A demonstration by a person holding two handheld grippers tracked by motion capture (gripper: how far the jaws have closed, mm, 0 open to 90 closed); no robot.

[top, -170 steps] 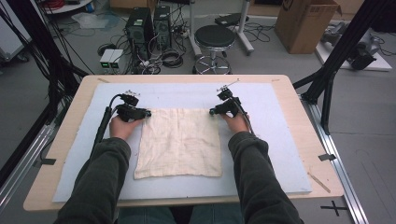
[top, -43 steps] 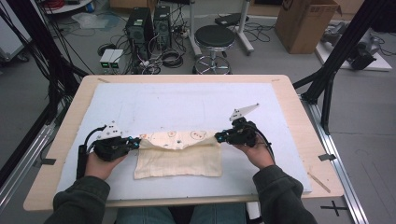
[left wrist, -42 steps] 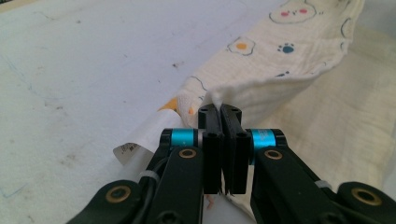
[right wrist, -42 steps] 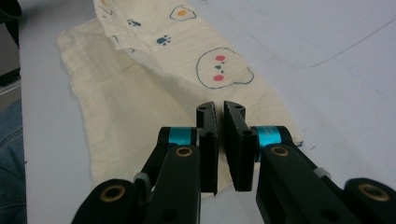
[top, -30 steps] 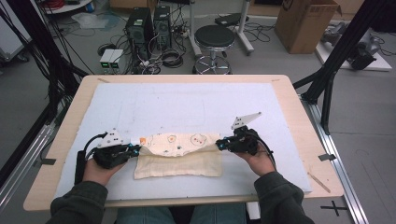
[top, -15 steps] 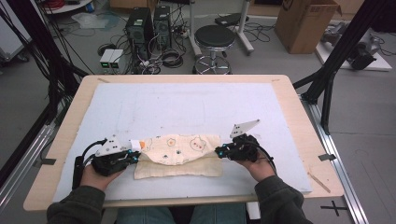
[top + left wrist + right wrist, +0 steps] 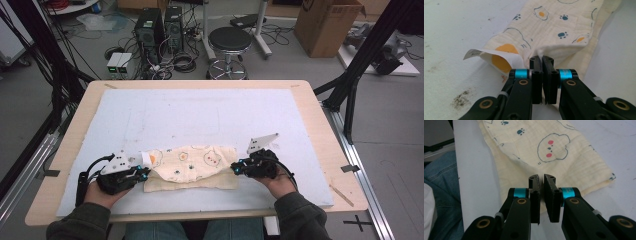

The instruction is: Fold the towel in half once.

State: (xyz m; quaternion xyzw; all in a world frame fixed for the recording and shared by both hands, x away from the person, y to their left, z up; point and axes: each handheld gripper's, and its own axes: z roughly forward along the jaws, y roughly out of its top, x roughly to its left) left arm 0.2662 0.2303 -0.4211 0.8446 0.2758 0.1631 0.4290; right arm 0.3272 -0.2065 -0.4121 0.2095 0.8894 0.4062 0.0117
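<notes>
Left gripper jaws clenched on cloth edge; right gripper jaws seemingly pinching cloth too.

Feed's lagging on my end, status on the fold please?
Left gripper shut on printed cloth, right gripper shut on its other end. Cloth folded over toward the person on white mat. Nothing in the way.

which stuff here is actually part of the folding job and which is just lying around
In the job:
- printed cloth, folded over on the white mat
- left claw, pinched on the cloth's left end
- right claw, at its right end

Lying about:
- stool
- cardboard box
- computer towers
- wooden stick
</notes>
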